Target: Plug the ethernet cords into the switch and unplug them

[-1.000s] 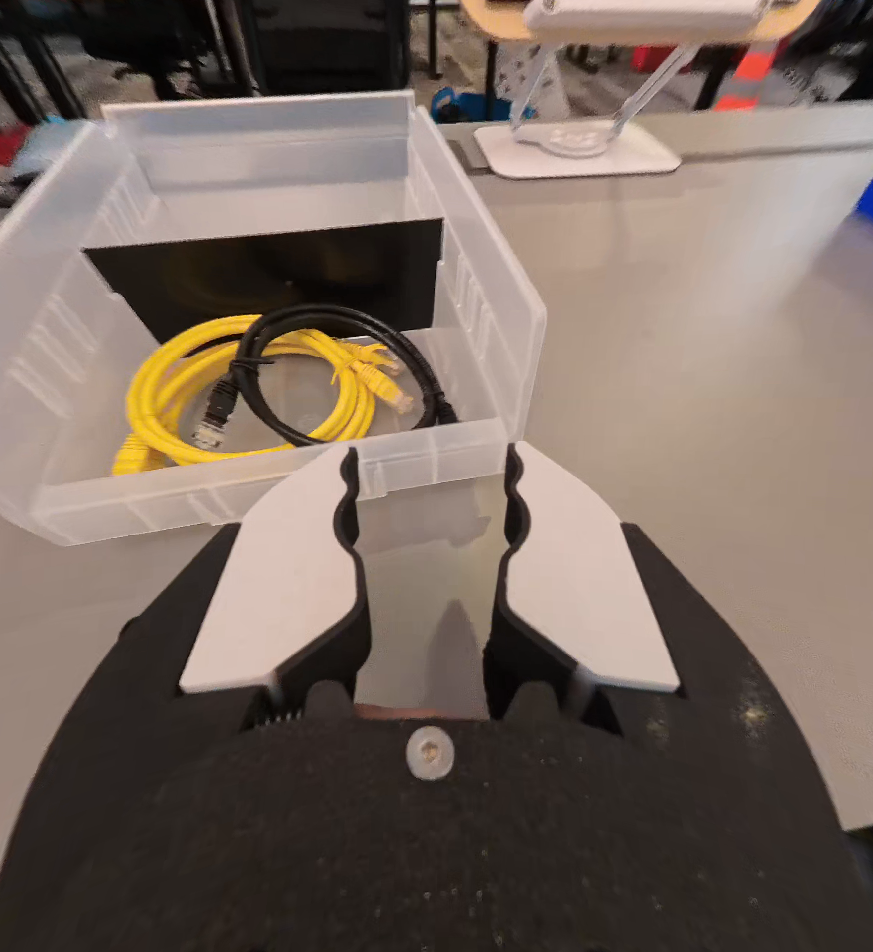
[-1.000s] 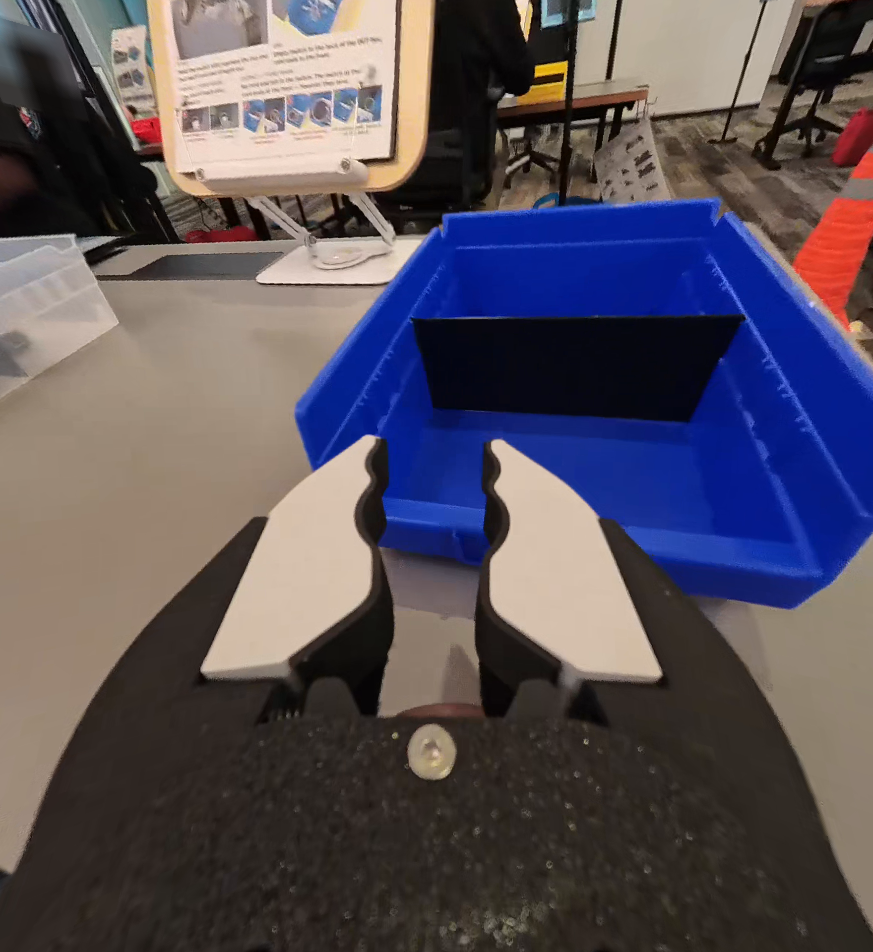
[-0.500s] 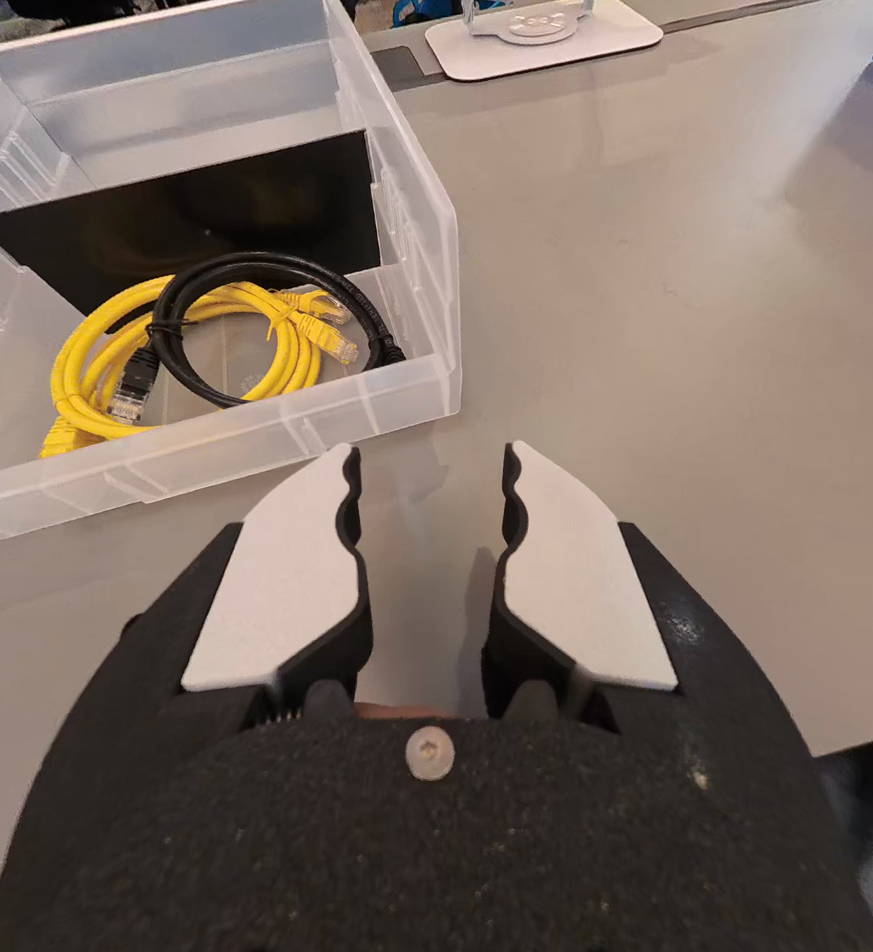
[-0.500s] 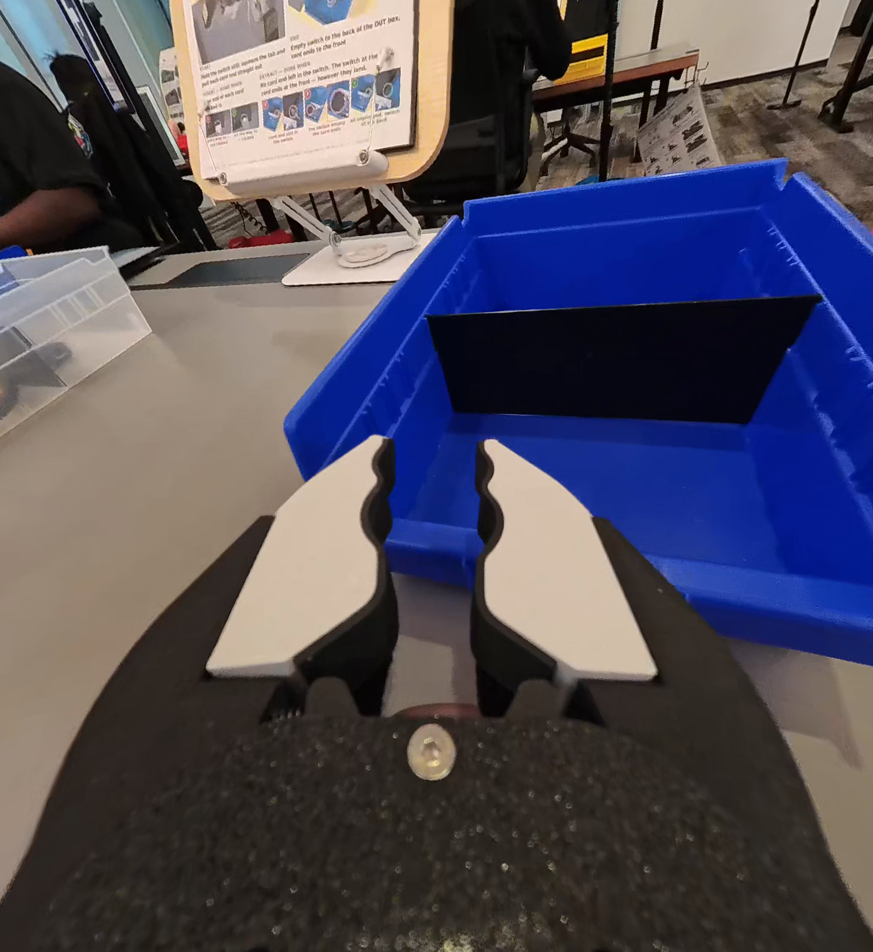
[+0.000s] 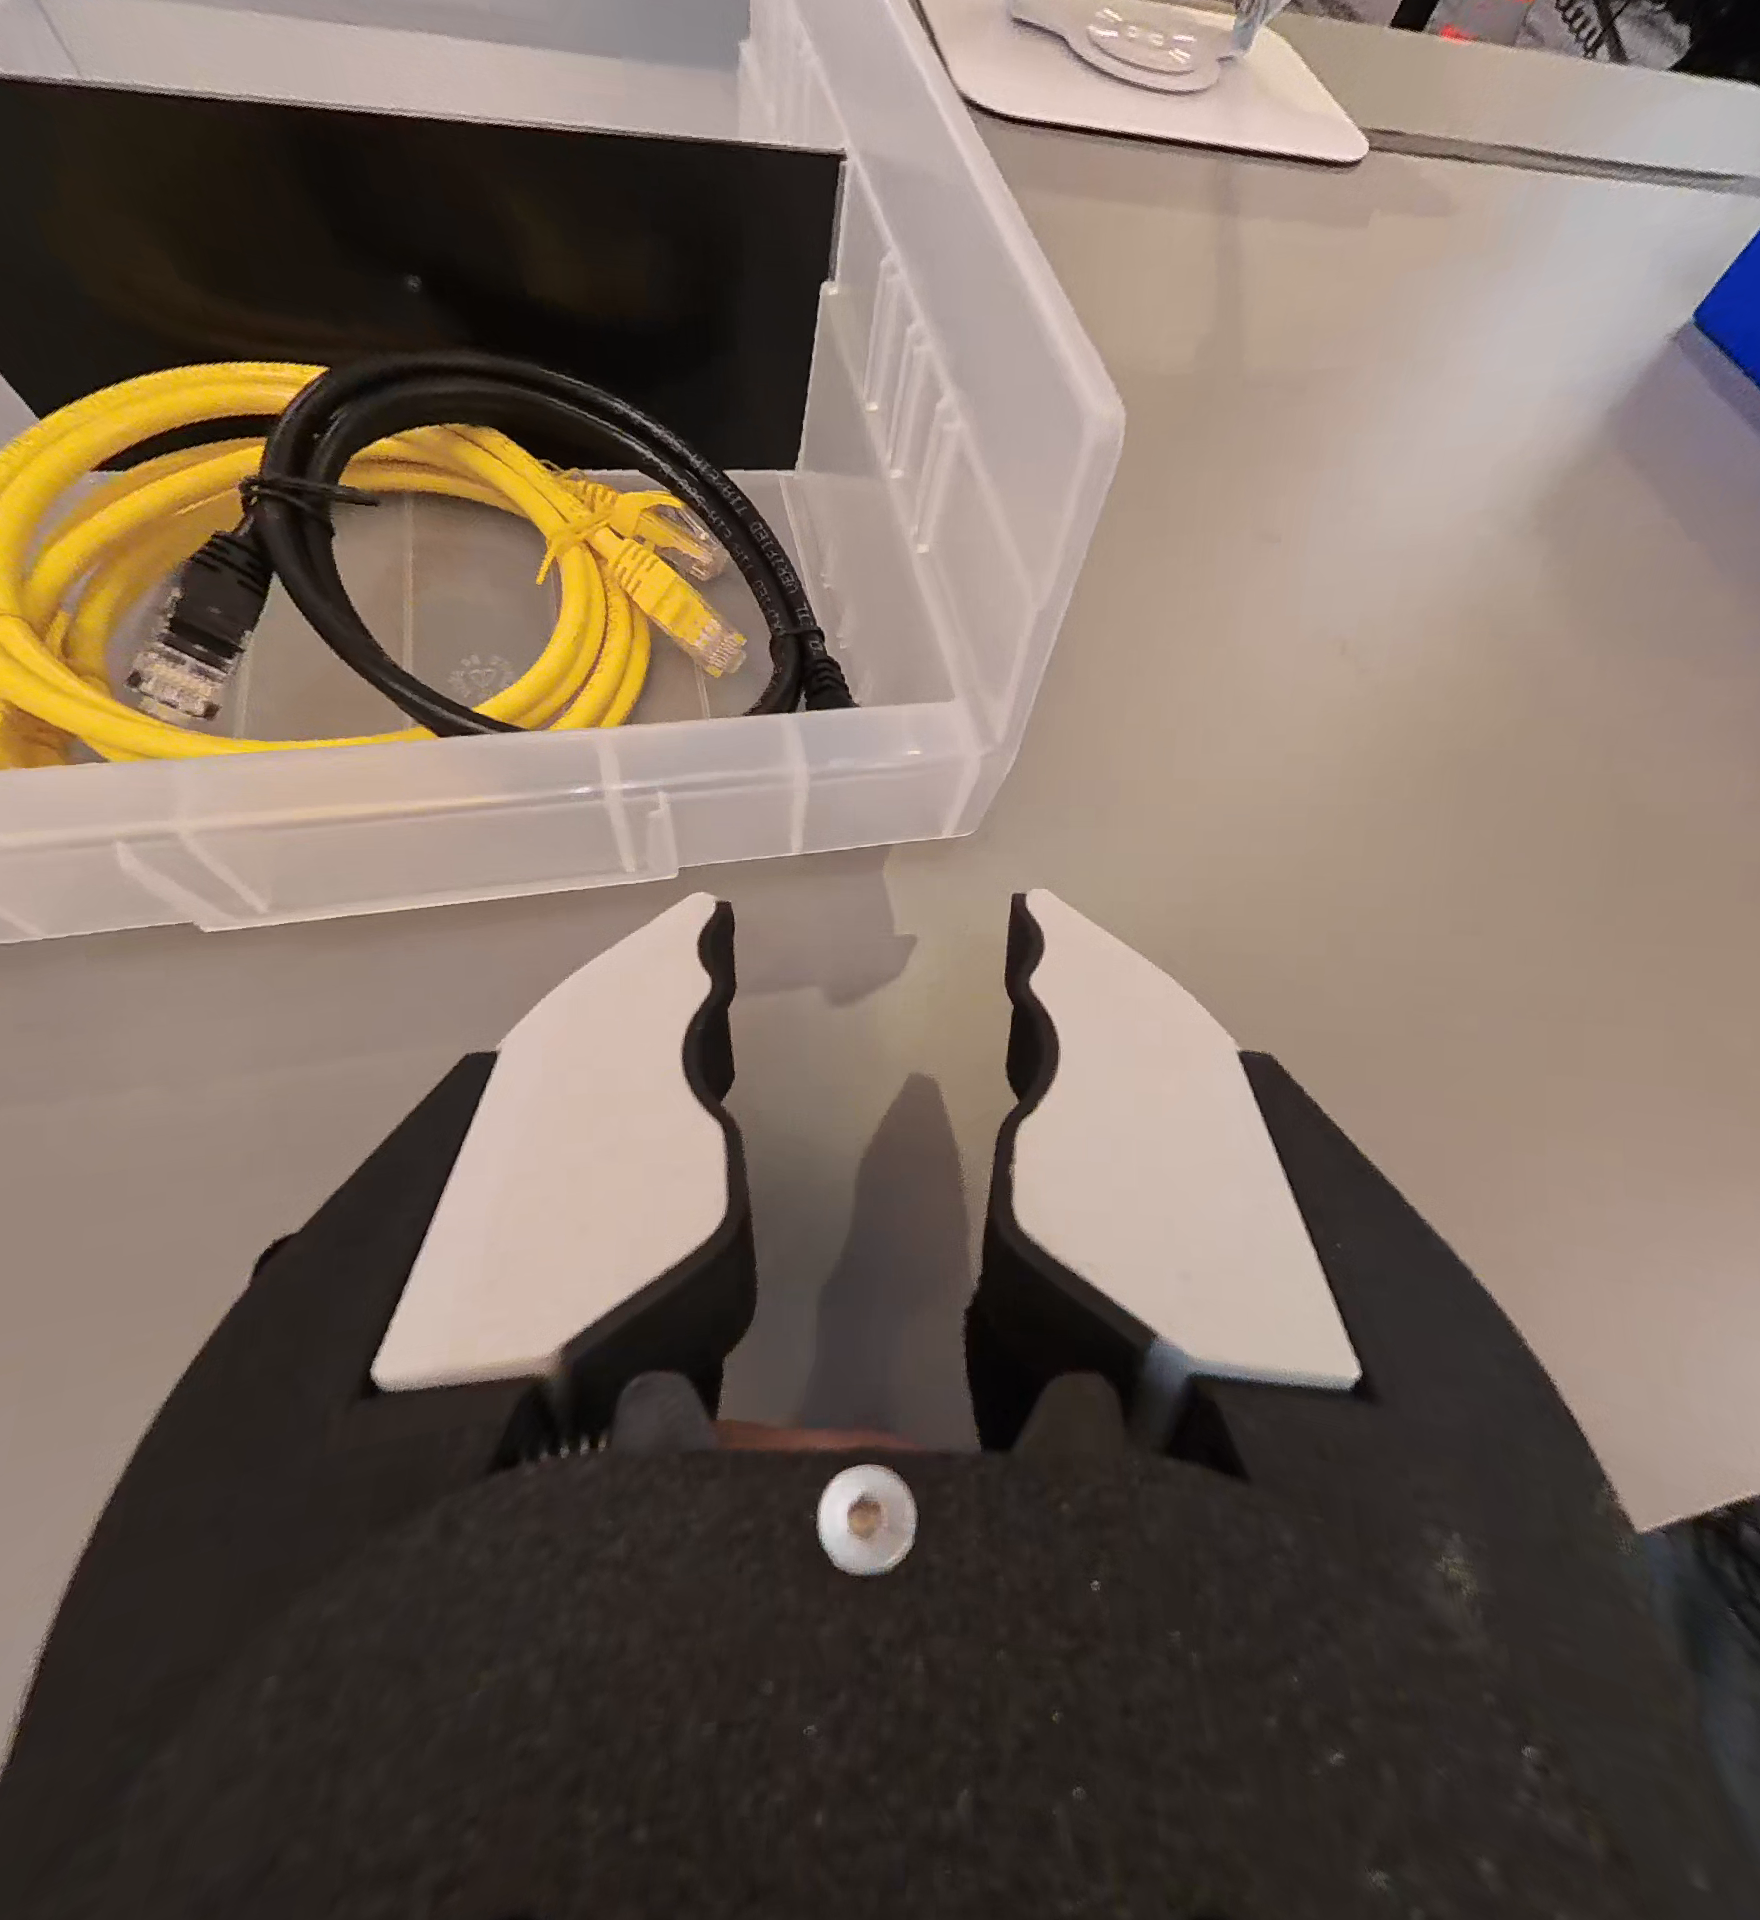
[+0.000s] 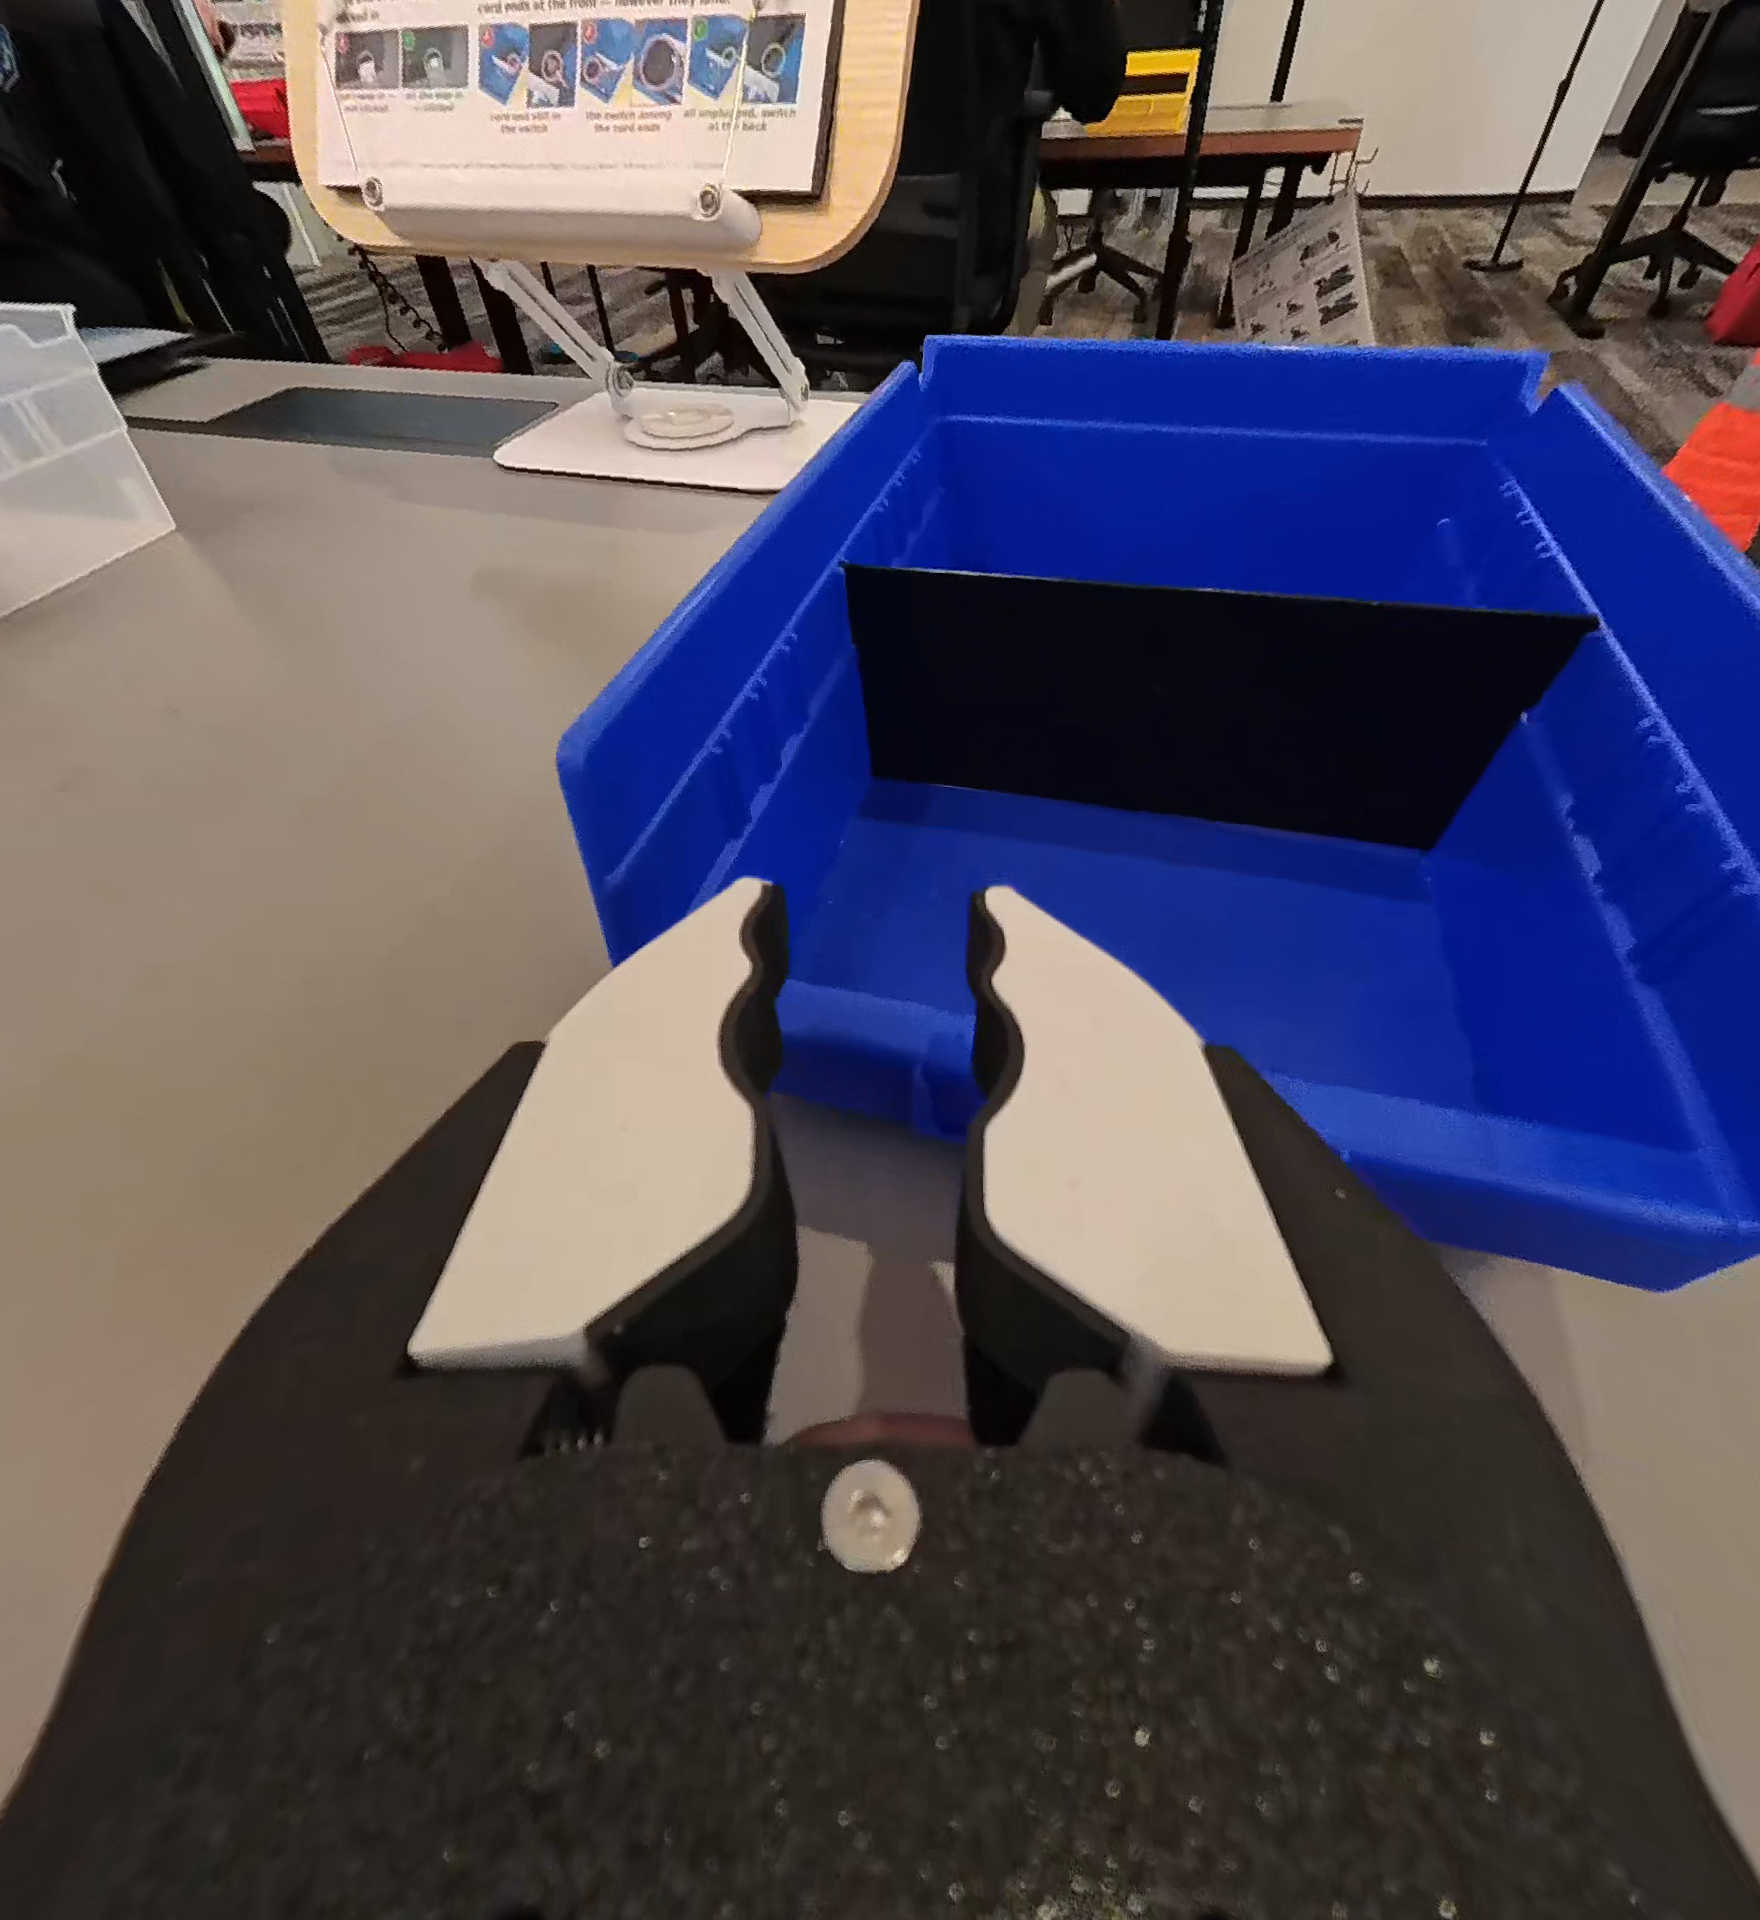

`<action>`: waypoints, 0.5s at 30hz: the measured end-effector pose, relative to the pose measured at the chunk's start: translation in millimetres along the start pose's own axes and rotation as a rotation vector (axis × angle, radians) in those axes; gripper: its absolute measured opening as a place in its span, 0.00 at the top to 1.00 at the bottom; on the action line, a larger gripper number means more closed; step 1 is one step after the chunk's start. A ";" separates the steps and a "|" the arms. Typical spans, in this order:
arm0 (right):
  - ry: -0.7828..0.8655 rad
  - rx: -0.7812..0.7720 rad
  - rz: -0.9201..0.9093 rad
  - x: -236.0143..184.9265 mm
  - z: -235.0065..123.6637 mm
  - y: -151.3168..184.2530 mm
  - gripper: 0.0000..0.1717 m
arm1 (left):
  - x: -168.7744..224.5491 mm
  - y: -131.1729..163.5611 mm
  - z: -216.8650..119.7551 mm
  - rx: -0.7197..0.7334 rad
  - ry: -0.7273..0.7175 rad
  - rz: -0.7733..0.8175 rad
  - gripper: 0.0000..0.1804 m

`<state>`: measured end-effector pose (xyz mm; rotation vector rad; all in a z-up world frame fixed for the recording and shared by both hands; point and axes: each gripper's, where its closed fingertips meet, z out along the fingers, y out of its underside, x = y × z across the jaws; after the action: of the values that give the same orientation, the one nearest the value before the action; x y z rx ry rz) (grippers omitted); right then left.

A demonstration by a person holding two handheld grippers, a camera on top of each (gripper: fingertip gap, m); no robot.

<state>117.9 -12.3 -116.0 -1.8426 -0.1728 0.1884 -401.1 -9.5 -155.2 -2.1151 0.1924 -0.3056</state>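
The yellow ethernet cords [image 5: 284, 582] and the black ethernet cord [image 5: 543, 416] lie coiled and tied in the near compartment of the clear bin [image 5: 959, 416]. Expect light, springy, limp cable; grip the rigid plug boot [image 5: 216, 587], not the clear latch end. The left gripper [image 5: 868, 925] and the right gripper [image 6: 874, 914] both stand open and empty. No switch is visible.

A grey table [image 5: 1375, 727] carries a clear plastic bin [image 5: 938, 416] on its left part and a blue bin [image 6: 1271, 1174] on its right, the two well apart. At the far edge rests the flat white base of a stand [image 6: 585, 457], beside a dark mat [image 6: 377, 418].
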 end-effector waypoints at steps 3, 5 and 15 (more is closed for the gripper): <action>-0.014 0.011 0.039 -1.1 -1.0 -1.3 0.81 | -2.6 1.1 -0.9 -0.004 -0.004 -0.006 0.72; -0.026 0.010 0.061 -2.5 -0.4 -0.8 0.81 | -3.5 0.4 -1.4 -0.001 -0.009 0.001 0.72; -0.028 -0.008 0.061 -3.4 2.0 2.8 0.81 | -2.2 -1.1 -3.1 0.007 -0.064 0.099 0.73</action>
<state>114.2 -11.9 -119.1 -1.8546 -0.1373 0.2568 -404.0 -10.8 -152.9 -2.0976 0.2570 -0.1793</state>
